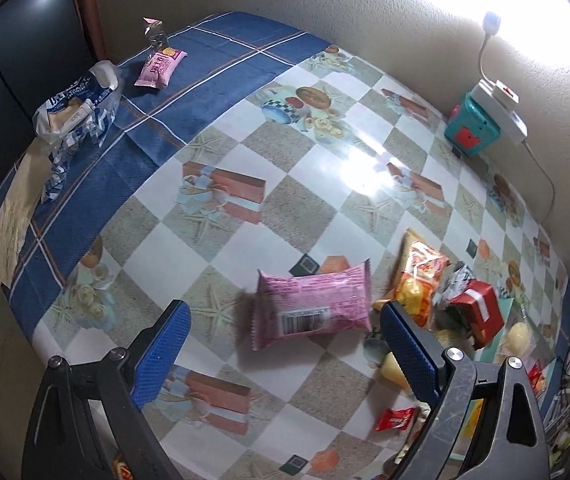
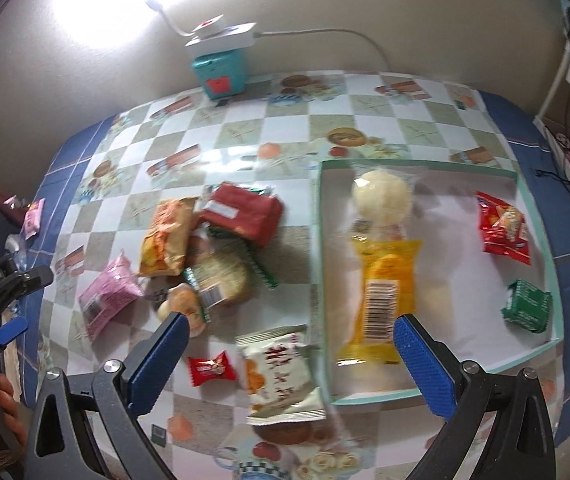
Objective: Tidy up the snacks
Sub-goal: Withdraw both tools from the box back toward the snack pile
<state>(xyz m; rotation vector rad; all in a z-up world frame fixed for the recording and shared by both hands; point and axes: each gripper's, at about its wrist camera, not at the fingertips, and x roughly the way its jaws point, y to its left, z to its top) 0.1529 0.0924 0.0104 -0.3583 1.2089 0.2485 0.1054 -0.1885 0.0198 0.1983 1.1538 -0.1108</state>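
**Loose snack packets beside a shallow tray**

The left gripper [image 1: 285,322] hangs with its blue, dimpled rubber fingers [image 1: 165,344] spread wide and empty above a crinkled pink foil packet [image 1: 313,306] with serrated ends. The right gripper [image 2: 291,356] is likewise spread wide, holding nothing, over a white pillow-shaped wrapper [image 2: 279,376] lying just left of the shallow mint-edged cardboard tray [image 2: 541,248].

Four items lie in the tray: a glossy yellow plastic packet [image 2: 383,300], a round pale bun in clear film [image 2: 383,198], a red packet [image 2: 503,228] and a small green packet [image 2: 527,306].

Left of the tray sits a loose pile: an orange crinkled bag [image 2: 167,236], a red box-shaped pack [image 2: 241,212], a round biscuit pack in clear wrap [image 2: 221,280], and one small red twist-wrapped sweet [image 2: 211,368] lying apart.

A second pink packet [image 1: 161,66] and a crumpled blue-and-white plastic bag [image 1: 79,108] lie well apart, at the far corner.

The table wears a shiny checked oilcloth [image 1: 301,168] bordered in blue, against a textured cream wall [image 1: 365,12]. A teal plastic box [image 2: 219,74] carries a white power strip [image 2: 221,38].
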